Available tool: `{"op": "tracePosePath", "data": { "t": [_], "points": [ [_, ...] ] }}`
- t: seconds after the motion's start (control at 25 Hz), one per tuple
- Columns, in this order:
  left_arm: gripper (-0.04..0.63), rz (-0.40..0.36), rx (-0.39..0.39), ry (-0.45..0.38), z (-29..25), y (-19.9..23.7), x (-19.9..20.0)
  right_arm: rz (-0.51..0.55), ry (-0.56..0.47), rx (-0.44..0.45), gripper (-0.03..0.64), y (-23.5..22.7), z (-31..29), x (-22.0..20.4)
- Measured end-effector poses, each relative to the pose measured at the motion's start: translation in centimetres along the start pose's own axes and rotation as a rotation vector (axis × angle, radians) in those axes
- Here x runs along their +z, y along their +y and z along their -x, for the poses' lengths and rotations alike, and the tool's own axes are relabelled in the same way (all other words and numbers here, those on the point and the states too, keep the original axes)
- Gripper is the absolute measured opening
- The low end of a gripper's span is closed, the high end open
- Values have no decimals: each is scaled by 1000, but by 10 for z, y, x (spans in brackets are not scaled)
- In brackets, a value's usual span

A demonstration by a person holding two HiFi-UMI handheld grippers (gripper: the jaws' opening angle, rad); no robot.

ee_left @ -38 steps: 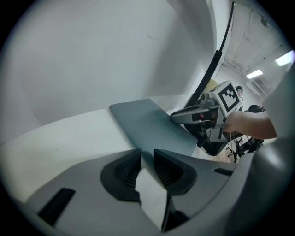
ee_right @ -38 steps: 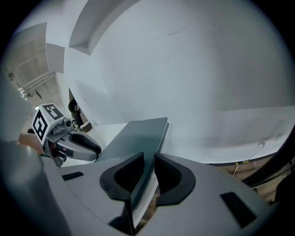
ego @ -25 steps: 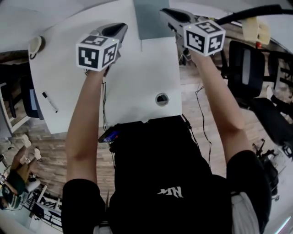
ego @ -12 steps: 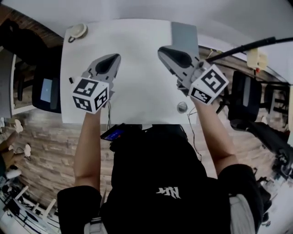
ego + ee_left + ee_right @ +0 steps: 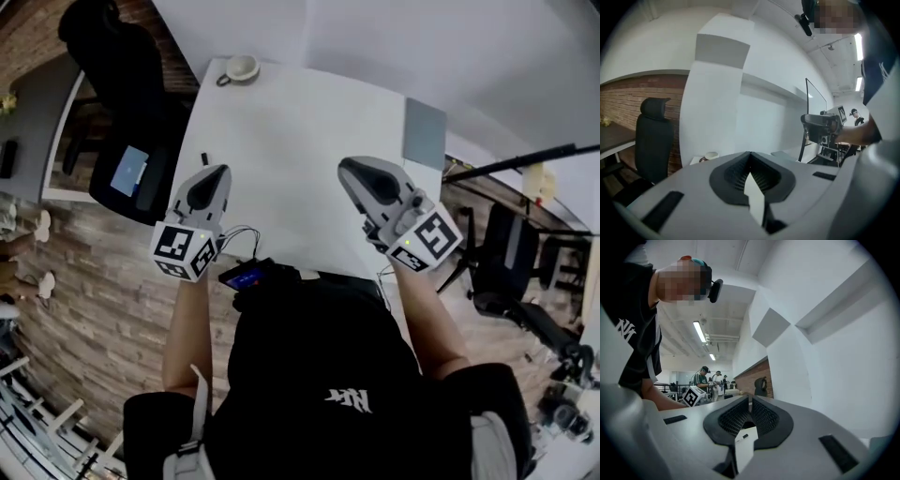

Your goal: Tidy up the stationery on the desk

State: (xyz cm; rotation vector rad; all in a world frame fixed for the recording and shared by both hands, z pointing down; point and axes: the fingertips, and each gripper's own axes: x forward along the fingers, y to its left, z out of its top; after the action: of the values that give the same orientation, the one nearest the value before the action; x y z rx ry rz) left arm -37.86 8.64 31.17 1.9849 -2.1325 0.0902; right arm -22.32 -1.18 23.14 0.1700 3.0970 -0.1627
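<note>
The white desk [image 5: 300, 141] lies ahead in the head view, and no pen or marker shows on it. My left gripper [image 5: 218, 171] hangs over the desk's near left edge, jaws shut and empty; its own view shows the tips [image 5: 750, 153] meeting. My right gripper [image 5: 348, 167] hovers over the near right part of the desk. Its jaws have just been closing and now meet at the tips [image 5: 750, 398] with nothing between them. Both grippers point roughly level, away from the person.
A white cup [image 5: 242, 67] stands at the desk's far edge, and a grey pad [image 5: 425, 133] lies at the far right. A black office chair [image 5: 122, 56] stands left of the desk and another [image 5: 506, 253] to the right. A small blue-screened device [image 5: 246, 277] sits at the person's waist.
Both grippers have drawn back toward the person, from mid-desk to its near edge. The head view has swung, and the marker seen on the desk a second ago is out of sight.
</note>
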Motion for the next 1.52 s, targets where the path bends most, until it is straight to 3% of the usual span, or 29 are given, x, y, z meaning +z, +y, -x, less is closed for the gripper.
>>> {"op": "tracePosePath", "data": {
  "t": [0.2,0.44,0.6,0.8,1.16,1.28,1.52],
  "points": [
    [2,49,92,40,40,40,-32,-10,36,36,49,24,-20,-19],
    [3,85,155,142,47,81,-82,0,96,40,49,33,-37,-39],
    [3,124,173,226,39,96,-112,0,144,29,49,28,-47,-55],
    [6,98,189,358,22,116,-141,31,234,52,51,26,-69,-85],
    [130,181,189,559,-11,143,-190,-22,291,28,49,21,-67,-113],
    [143,190,189,614,-19,145,-204,-38,306,4,49,13,-59,-119],
    [155,134,219,750,-24,153,-229,-53,314,-16,49,2,-55,-123]
  ]
}}
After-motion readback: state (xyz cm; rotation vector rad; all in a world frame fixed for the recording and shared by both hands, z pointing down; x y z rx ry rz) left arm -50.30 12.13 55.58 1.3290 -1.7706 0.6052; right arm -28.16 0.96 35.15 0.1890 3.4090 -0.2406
